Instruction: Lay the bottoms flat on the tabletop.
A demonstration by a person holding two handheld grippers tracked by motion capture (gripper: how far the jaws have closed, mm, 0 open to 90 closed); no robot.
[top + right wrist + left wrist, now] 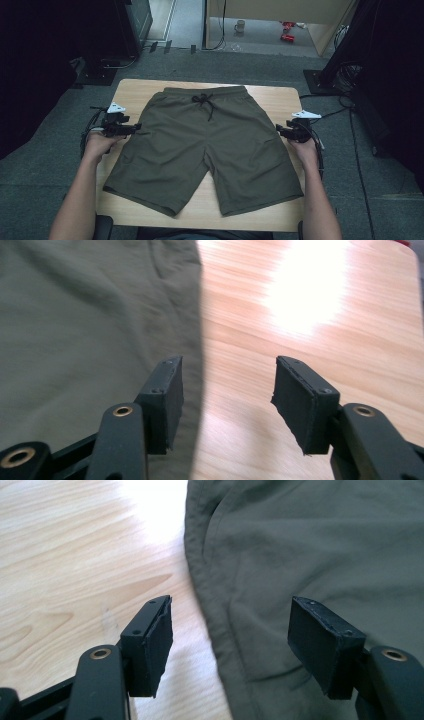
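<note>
Left gripper [230, 630] jaws apart astride shorts [205, 145] edge; right gripper [225, 395] likewise; nothing gripped.

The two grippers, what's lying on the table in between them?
A pair of olive green shorts, spread flat on the wooden table, lies between the left gripper and right gripper, seen in the high view.

Shorts [200, 150]: olive woven cloth, matt, smooth with faint creases; stitched side seam. Drawstring [204, 101] at the waistband of the shorts: dark cord. Table [131, 92] beneath the shorts: pale wood grain, semi-glossy, glaring under light. Left gripper [230, 645] and right gripper [225, 400]: matt black plastic, rough-edged rubbery pads, brass-coloured rivets.
</note>
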